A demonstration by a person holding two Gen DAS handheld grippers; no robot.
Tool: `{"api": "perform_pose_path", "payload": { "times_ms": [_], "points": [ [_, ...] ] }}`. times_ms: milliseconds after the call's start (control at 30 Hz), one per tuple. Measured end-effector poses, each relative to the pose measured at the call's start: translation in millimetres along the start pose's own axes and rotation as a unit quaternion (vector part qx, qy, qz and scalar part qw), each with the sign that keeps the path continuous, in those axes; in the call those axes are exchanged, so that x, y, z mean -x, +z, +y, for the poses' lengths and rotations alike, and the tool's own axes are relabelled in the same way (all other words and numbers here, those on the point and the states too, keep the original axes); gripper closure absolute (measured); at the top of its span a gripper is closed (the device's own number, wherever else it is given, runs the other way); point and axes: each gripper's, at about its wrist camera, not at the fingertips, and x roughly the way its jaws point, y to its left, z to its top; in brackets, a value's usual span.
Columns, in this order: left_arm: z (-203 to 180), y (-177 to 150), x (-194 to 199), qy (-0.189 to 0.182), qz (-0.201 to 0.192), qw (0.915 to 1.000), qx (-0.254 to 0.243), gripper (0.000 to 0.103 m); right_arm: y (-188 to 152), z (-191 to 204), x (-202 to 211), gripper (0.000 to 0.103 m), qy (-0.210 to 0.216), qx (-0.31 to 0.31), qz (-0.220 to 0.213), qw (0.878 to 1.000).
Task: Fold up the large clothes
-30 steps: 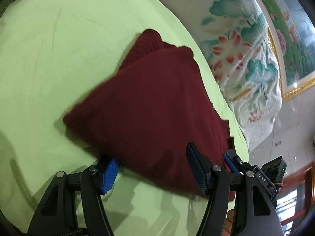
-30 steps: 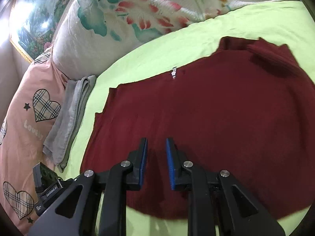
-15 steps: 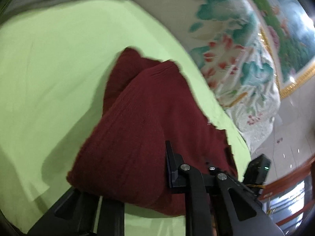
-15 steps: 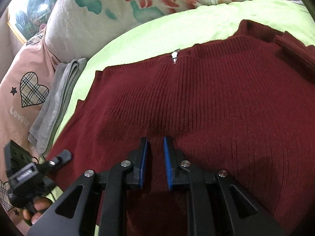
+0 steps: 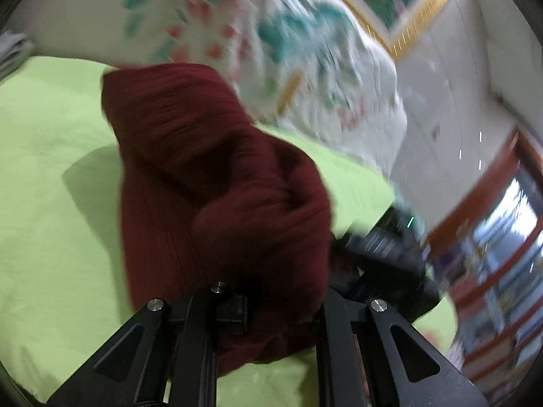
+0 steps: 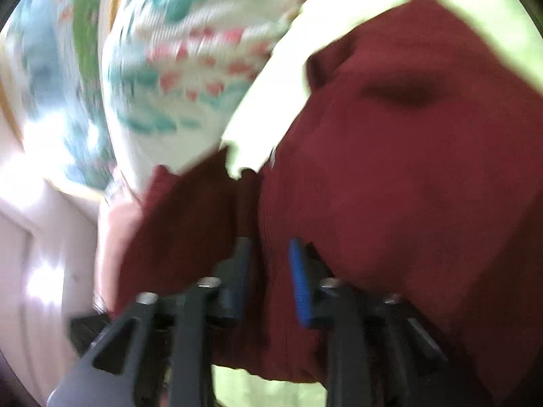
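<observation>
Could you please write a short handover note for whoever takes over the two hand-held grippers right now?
Left hand-held gripper: dark red ribbed knit sweater bunched between its fingers, apparently gripped.
Right hand-held gripper: shut on the sweater's fabric.
Sweater: lifted and bunched over the lime green bedsheet, near the white floral quilt. Both views are blurred.
Done: garment grasped on both sides.
Left: lay it down and complete the fold; no neat fold visible yet.

The dark red ribbed knit sweater is hanging bunched and partly lifted above the lime-green bed sheet, its far end trailing toward the sheet's pillow-side edge, creased and blurred.
</observation>
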Motion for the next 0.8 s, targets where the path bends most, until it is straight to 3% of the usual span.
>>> {"api": "perform_pose_path", "payload": {
  "times_ms": [100,200,400,567,700,733,767,800],
  "points": [
    [-14,-18,-30,0.015,0.037,0.9986,-0.033,0.095,10,-10,15,0.045,0.041,-0.027,-0.011,0.999],
    [-28,-33,-42,0.035,0.048,0.9955,-0.073,0.096,13,-1,8,0.034,0.034,-0.01,0.017,0.999],
    [-20,-27,-26,0.016,0.026,0.9985,-0.046,0.095,19,25,-13,0.033,-0.058,0.058,0.05,0.995],
    [-4,-24,-7,-0.004,0.01,0.9998,-0.016,0.095,25,29,-23,0.031,-0.071,0.057,0.071,0.993],
    [-7,-27,-11,-0.005,0.013,0.9997,-0.02,0.095,37,36,-58,0.031,-0.085,0.068,0.109,0.988],
    [-8,-27,-12,-0.002,0.014,0.9996,-0.023,0.095,40,39,-66,0.036,-0.09,0.08,0.113,0.986],
    [-10,-27,-13,0.0,0.016,0.9995,-0.026,0.095,38,39,-68,0.062,-0.095,0.085,0.116,0.985],
    [-12,-27,-14,0.002,0.017,0.9994,-0.031,0.095,40,41,-74,0.08,-0.108,0.094,0.119,0.982]
  ]
}}
